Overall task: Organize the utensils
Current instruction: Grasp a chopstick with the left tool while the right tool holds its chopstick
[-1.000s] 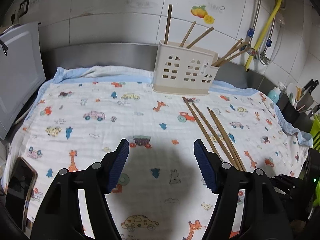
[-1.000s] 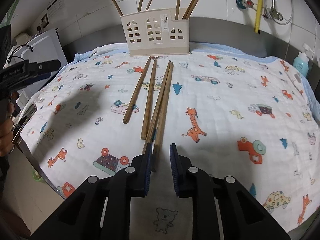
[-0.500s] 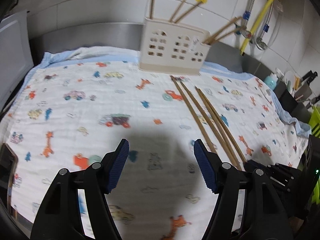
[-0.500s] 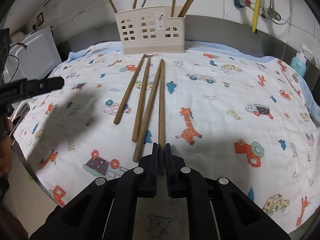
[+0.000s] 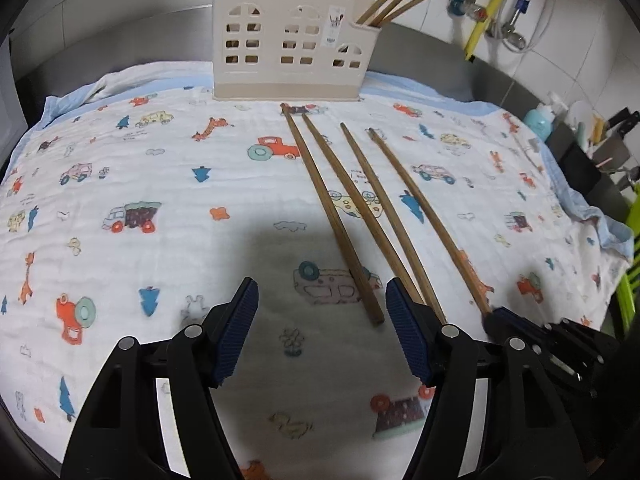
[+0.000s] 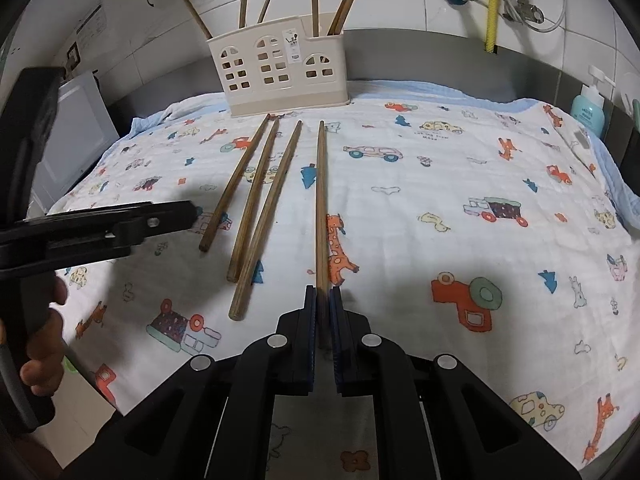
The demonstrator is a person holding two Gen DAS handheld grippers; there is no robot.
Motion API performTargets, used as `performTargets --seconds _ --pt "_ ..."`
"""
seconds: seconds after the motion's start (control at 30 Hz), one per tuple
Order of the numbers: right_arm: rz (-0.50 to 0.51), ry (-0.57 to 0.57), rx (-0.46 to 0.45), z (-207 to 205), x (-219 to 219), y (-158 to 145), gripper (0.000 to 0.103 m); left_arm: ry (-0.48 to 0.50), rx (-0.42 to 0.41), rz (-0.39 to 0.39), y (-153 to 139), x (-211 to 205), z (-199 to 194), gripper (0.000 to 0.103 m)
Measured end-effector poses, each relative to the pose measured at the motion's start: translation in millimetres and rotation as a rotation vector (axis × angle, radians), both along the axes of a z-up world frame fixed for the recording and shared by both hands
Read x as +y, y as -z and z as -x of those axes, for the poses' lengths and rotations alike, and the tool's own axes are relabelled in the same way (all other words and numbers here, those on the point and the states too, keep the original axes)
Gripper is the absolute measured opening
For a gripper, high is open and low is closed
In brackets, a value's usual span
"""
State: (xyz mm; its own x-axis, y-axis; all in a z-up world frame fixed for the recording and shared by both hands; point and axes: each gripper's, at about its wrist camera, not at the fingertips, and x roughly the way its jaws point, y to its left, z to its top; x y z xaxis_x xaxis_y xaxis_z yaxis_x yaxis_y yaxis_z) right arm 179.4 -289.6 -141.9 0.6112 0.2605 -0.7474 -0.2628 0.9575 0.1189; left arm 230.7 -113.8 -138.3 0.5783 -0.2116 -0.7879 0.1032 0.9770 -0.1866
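Several brown wooden chopsticks lie on a cartoon-print cloth (image 6: 440, 184) in front of a cream utensil holder (image 6: 280, 70), which holds more chopsticks upright. My right gripper (image 6: 323, 300) is shut on the near end of the rightmost chopstick (image 6: 321, 204), set apart from the other three (image 6: 256, 196). My left gripper (image 5: 320, 312) is open and empty, low over the cloth, with the near end of the leftmost chopstick (image 5: 332, 216) between its fingertips. The right gripper shows in the left wrist view (image 5: 496, 314), holding the chopstick (image 5: 428, 216). The holder shows there too (image 5: 288, 48).
A white appliance (image 6: 76, 136) stands at the left past the cloth edge. A blue soap bottle (image 6: 588, 106) and dark containers (image 5: 580, 160) stand at the right. Pipes and a yellow hose (image 6: 492, 4) run on the tiled wall behind.
My right gripper closed on the rightmost chopstick and drew it away from the others. My left gripper moved forward and right, towards the chopsticks and the holder, and stayed open.
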Motion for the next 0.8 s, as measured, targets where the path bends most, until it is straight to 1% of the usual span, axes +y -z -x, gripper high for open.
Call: performTargets --seconds 0.1,0.13,0.17,0.2,0.27,0.3,0.37,0.4,0.47,0.6,0.67,0.8 --pt "-0.002 -0.002 -0.006 1.0 -0.7 0.7 0.006 -0.003 0.006 -0.013 3.4 -6.4 -4.8 0.064" --pt "-0.004 -0.003 -0.008 1.4 -0.8 0.9 0.006 0.004 0.01 -0.015 5.1 -9.0 -6.2 0.058" --pt "-0.004 -0.003 -0.008 1.2 -0.7 1.0 0.006 0.004 0.019 -0.018 7.5 -10.9 -7.7 0.054" --pt "-0.006 -0.003 -0.009 1.4 -1.1 1.2 0.006 0.0 0.022 -0.024 9.0 -11.7 -9.0 0.054" --pt "-0.009 -0.005 -0.009 1.5 -1.4 1.4 0.007 -0.008 0.007 -0.053 10.0 -14.2 -10.2 0.048" --pt "-0.009 -0.005 -0.01 1.7 -1.3 1.6 0.007 -0.008 0.004 -0.059 10.1 -14.4 -10.9 0.047" --pt "-0.009 -0.005 -0.011 2.0 -1.5 1.6 0.007 -0.011 -0.004 -0.079 10.0 -14.1 -11.5 0.039" --pt "-0.006 -0.007 -0.012 1.9 -1.4 1.6 0.007 -0.013 -0.007 -0.085 10.0 -12.6 -11.7 0.036" --pt "-0.011 -0.004 -0.012 1.9 -2.4 1.8 0.007 -0.019 -0.008 -0.082 9.7 -7.0 -12.4 0.029" --pt "-0.012 -0.003 -0.014 2.8 -1.1 1.3 0.007 -0.031 -0.005 -0.071 9.5 2.9 -14.1 0.028" --pt "-0.014 -0.002 -0.015 3.2 -0.4 1.1 0.007 -0.022 0.002 -0.041 9.5 4.2 -14.3 0.028" --pt "-0.016 0.002 -0.018 3.6 -0.2 1.1 0.007 -0.004 0.001 -0.009 10.1 2.0 -12.0 0.028"
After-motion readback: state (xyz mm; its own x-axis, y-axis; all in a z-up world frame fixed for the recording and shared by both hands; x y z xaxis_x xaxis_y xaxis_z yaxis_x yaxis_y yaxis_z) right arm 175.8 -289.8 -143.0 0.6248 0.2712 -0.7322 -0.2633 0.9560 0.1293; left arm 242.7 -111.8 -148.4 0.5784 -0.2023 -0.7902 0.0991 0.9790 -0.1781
